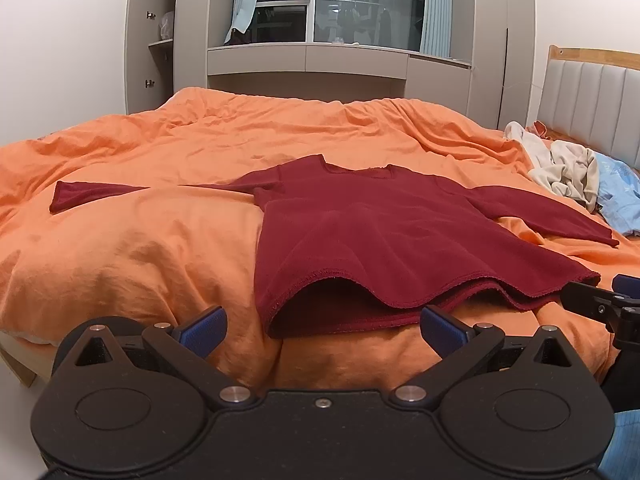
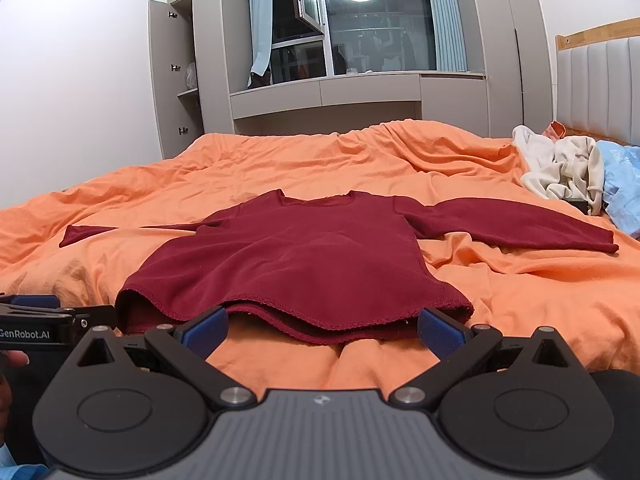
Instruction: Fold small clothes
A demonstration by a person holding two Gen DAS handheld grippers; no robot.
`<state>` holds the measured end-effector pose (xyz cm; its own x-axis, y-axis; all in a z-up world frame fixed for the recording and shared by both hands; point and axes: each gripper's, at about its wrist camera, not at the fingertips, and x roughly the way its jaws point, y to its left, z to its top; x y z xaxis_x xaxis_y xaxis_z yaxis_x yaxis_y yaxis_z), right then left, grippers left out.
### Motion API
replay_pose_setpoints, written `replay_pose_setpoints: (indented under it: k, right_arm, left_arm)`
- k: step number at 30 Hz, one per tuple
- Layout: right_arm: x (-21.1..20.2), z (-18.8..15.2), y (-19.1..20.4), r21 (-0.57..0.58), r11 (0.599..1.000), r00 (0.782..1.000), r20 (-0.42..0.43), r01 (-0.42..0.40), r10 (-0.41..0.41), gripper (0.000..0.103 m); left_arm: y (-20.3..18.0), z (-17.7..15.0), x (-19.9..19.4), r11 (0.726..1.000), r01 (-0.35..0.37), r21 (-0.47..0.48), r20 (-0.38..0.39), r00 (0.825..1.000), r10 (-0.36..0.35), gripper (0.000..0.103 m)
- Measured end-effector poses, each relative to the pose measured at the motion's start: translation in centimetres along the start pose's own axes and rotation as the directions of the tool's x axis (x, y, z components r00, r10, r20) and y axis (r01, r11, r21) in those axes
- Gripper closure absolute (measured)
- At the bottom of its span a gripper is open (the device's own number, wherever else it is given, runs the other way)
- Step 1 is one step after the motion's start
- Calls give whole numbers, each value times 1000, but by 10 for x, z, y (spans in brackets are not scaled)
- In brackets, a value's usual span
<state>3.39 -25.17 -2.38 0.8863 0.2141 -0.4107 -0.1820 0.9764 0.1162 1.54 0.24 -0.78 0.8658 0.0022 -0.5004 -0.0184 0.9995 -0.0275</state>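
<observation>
Sweater: A dark red long-sleeved sweater [image 2: 288,256] lay face-up and spread flat near the front edge of the bed, neckline toward the window, hem toward the cameras.
Sleeves: Both sleeves stretched straight out to the sides, the left one [image 1: 100,194] partly sunk in a crease of the cover, the right one [image 2: 520,226] lying in full view.
Hem: The near hem [image 1: 360,304] sat loose and wavy, its top layer lifted slightly off the lower one.
Progress: No fold had been made; the garment appeared laid out and ready, so the sleeves and body were all left to fold.
Left gripper: The left gripper [image 1: 324,328] hovered just short of the hem's left corner, blue fingers spread wide and holding nothing.
Right gripper: The right gripper [image 2: 322,328] hung at the hem's right half, fingers likewise spread, with fabric showing between them but nothing pinched.
Bed: An orange cover [image 1: 140,248], rumpled in places, lay under the sweater.
Waiting pile: A heap of cream clothes [image 2: 564,168] and something light blue [image 2: 622,184] sat by the headboard, well apart from the sweater and seemingly not yet folded.
Room: A dark window [image 2: 376,24] and grey cabinets stood behind the bed.
</observation>
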Motion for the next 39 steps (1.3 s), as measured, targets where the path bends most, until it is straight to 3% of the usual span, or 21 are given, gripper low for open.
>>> replay_pose_setpoints:
  k: [28,39]
  right_arm:
    - [-5,-1,-2,23,1000,1000,3,14,-14,0]
    - [-10,13,-11,79,996,998,-54,34,-30,0]
  left_arm:
    - [-1,-2,1,1000,-12,5,-25,1000,12,0]
    - [-4,9,-1,995,-98,30,-88,991,100,0]
